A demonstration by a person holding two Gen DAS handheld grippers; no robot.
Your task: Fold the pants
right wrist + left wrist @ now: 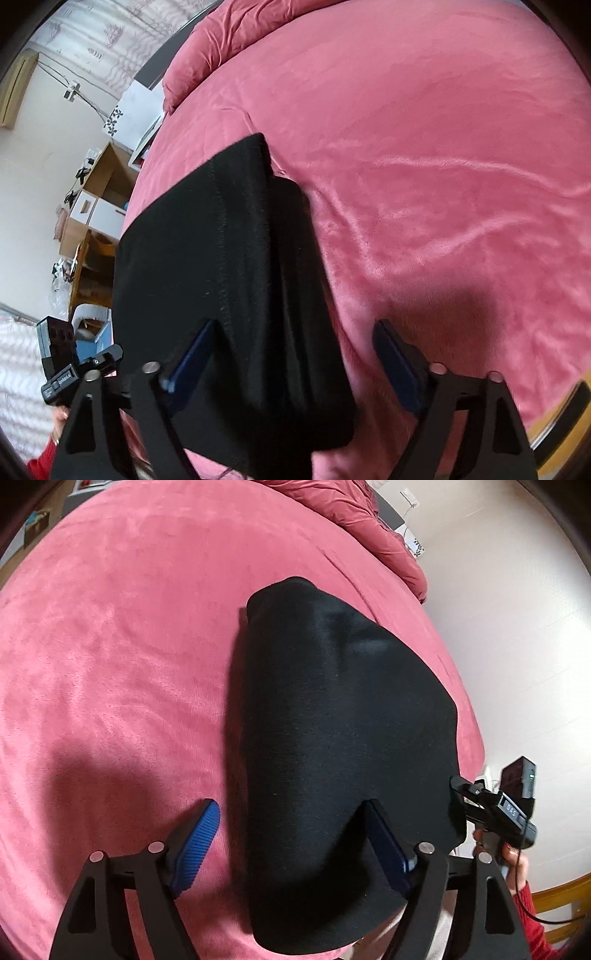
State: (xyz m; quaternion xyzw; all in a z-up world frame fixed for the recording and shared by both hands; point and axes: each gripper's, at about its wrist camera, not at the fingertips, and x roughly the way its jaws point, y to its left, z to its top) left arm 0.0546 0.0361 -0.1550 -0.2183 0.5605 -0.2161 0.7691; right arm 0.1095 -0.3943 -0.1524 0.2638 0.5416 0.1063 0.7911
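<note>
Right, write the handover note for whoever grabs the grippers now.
Left gripper: open, holding nothing; pants lie between its fingers, one finger under the cloth edge.
Right gripper: open, also astride the pants, gripping nothing.
Pants: folded into a compact black stack near the edge of the pink bed.
Done: the folds look made.
Left: pull both grippers clear; tidy the uneven layers if needed.

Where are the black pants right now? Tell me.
The black pants lie folded on the pink bedspread near its edge, partly between both open tools in both wrist views.
</note>
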